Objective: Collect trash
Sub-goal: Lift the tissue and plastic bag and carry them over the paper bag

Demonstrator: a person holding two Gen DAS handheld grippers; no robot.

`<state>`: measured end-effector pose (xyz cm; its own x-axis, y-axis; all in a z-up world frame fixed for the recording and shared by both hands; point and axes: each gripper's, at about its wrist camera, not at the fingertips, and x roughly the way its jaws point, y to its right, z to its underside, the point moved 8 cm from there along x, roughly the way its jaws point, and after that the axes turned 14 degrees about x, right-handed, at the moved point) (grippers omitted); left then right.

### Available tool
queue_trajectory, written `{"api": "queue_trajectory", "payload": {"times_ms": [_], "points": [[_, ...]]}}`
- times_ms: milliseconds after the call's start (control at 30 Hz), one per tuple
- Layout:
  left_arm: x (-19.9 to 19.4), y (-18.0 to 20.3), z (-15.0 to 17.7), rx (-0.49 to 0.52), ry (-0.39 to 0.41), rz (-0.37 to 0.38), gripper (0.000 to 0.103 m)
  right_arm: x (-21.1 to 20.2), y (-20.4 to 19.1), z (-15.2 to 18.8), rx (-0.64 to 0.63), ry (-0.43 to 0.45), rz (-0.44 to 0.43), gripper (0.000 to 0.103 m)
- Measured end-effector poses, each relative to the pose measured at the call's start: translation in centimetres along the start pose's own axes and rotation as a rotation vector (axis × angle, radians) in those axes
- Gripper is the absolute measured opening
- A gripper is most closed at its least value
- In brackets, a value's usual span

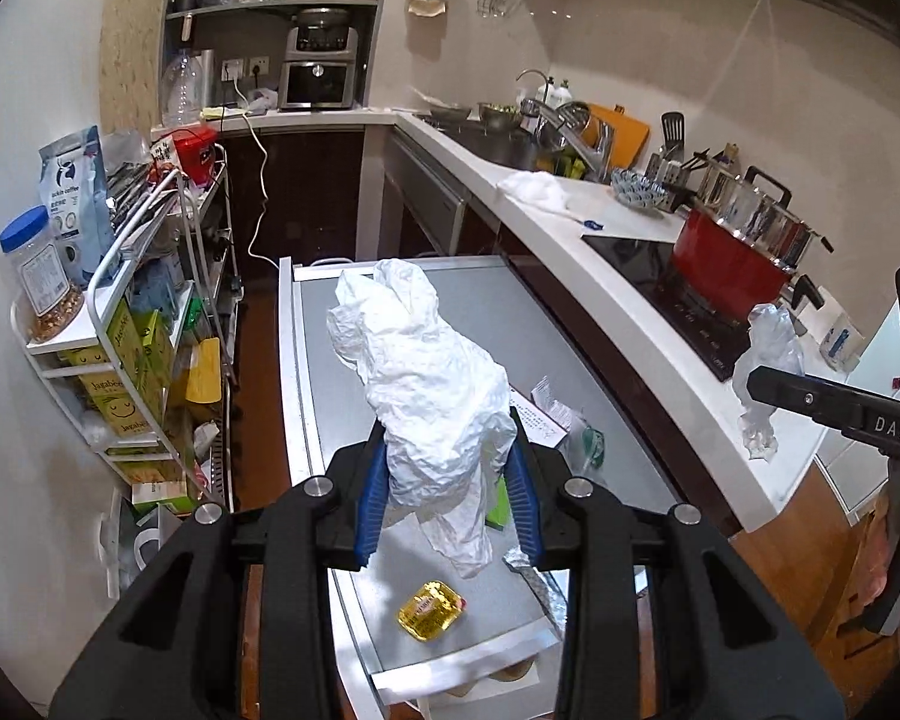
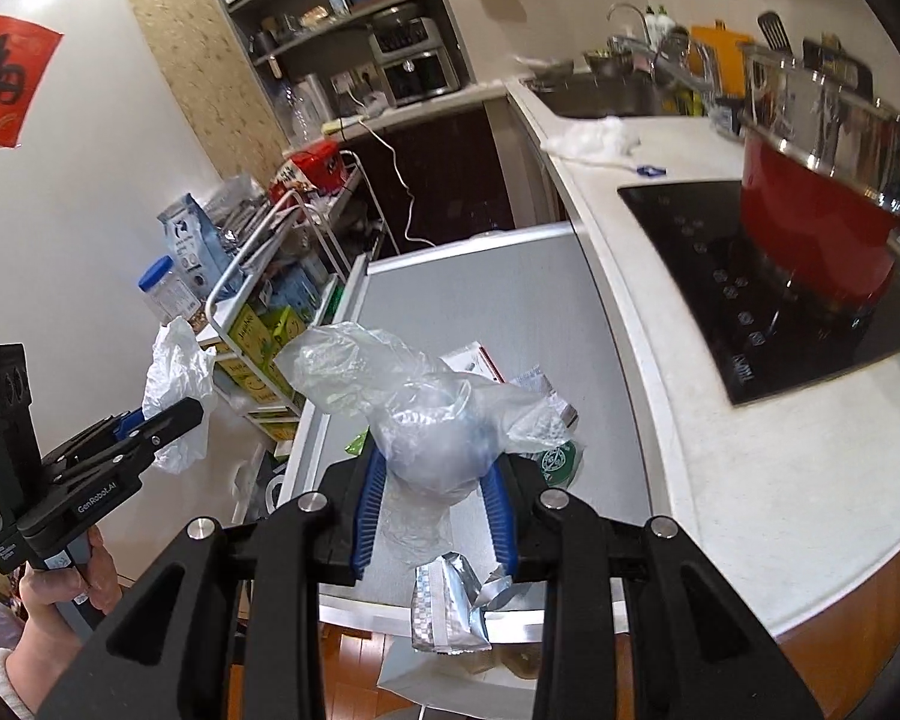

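The left gripper (image 1: 447, 492) pinches a crumpled white paper bag (image 1: 426, 384) above the grey cart top (image 1: 498, 312); the right gripper (image 2: 432, 504) pinches a clear plastic bag (image 2: 414, 408). A yellow sauce packet (image 1: 431, 609), a foil wrapper (image 2: 450, 606) and leaflets (image 1: 540, 414) lie below.

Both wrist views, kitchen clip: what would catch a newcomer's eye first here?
The crumpled white paper, pinched upright in the left gripper above the grey table, fills the left wrist view. The right gripper is closed on a clear plastic bag over the same table. Next comes the red pot on the black cooktop, on the counter to the right.
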<state>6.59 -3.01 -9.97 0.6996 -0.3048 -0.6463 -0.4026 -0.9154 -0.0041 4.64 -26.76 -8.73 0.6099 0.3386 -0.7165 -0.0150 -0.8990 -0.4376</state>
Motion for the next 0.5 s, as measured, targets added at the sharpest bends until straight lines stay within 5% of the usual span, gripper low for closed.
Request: {"api": "queue_trajectory", "payload": {"times_ms": [500], "points": [[-4.8, 3.7, 2.9, 0.029, 0.006, 0.016, 0.036, -3.9, -0.5, 4.9, -0.078, -0.056, -0.005, 0.030]]}}
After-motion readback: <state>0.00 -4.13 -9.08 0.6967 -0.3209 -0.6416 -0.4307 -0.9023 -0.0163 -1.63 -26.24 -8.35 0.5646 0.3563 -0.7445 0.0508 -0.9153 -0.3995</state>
